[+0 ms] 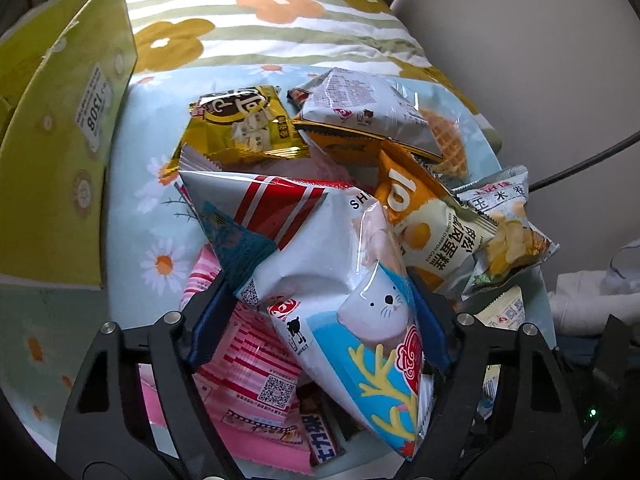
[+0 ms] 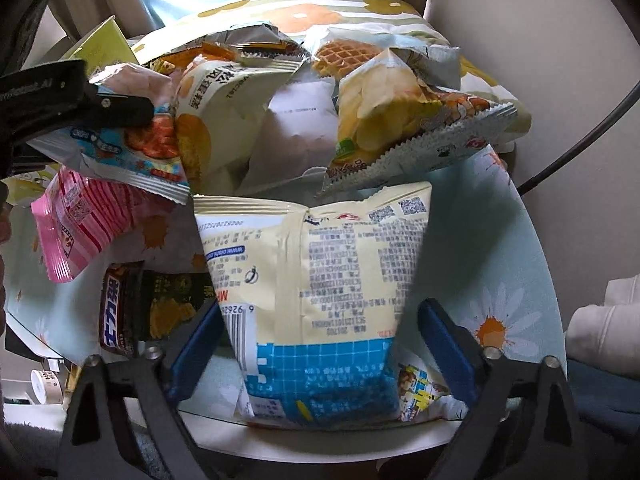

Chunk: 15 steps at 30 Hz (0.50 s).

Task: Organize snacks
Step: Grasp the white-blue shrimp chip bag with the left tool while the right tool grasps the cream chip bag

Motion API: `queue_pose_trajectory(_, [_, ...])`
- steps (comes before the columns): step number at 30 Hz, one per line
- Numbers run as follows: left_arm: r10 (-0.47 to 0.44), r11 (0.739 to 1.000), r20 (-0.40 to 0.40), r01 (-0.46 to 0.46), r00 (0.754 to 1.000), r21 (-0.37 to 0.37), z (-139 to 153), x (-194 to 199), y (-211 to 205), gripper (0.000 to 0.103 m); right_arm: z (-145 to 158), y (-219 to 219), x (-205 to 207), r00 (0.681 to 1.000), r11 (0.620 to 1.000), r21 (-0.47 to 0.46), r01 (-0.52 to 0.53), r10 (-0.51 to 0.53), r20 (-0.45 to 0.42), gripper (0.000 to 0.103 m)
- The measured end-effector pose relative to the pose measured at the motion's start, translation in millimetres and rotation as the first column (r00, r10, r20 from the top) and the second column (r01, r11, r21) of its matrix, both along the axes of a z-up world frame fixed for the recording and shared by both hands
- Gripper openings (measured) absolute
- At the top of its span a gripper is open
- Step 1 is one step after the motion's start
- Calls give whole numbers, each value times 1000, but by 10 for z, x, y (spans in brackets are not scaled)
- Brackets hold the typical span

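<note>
The left gripper (image 1: pixel 320 312) points down into a heap of snack packets on a small round table covered with a pale blue daisy-print cloth (image 1: pixel 132 184). Between its two blue pads lies a puffy white and blue plastic bag with a seal drawing (image 1: pixel 340 280). Both pads lie against the bag's sides and the film is creased there, so the left tongs appear to be grasping this bag, though how firmly is hard to judge.

The right gripper (image 2: pixel 320 332) stands over a pale yellow foil bag with a blue grid band, lying back side up (image 2: pixel 320 280) at the near edge of the table. The left pad touches the bag's side. At the right pad the view is not clear; a thin gap seems to remain, so I read the right tongs as released, with the bag between the pads.

Under the seal bag lie pink striped flat packets (image 1: pixel 248 384). Behind it are a gold foil packet (image 1: pixel 240 124), an orange and cream cake packet (image 1: pixel 432 224) and a grey chips bag with serrated ends (image 1: pixel 508 232), all overlapping.

A yellow-green cardboard box with a white label (image 1: pixel 68 152) stands at the left edge of the table, just beside the heap. Bare cloth shows between box and heap, and also on the right side in the right wrist view. The white table rim (image 2: pixel 320 444) passes just beneath the yellow bag. A floral striped cushion (image 1: pixel 260 24) lies behind the table.
</note>
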<state>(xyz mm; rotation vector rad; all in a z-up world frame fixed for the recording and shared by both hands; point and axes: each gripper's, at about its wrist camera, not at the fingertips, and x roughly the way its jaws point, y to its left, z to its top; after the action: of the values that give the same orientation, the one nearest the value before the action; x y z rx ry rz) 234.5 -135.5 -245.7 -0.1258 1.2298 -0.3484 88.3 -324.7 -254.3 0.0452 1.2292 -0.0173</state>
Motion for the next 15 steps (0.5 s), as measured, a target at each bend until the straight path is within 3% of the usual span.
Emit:
queue_pose_trajectory(8, [14, 1000, 48, -14, 999, 3, 171, -57, 81, 76, -74, -22, 63, 999, 999, 29, 14, -13, -29, 55])
queue_pose_trajectory(15, [30, 1000, 77, -29, 997, -11, 336, -182, 157, 76, 25, -74, 50, 1000, 999, 40, 0, 0, -7, 48])
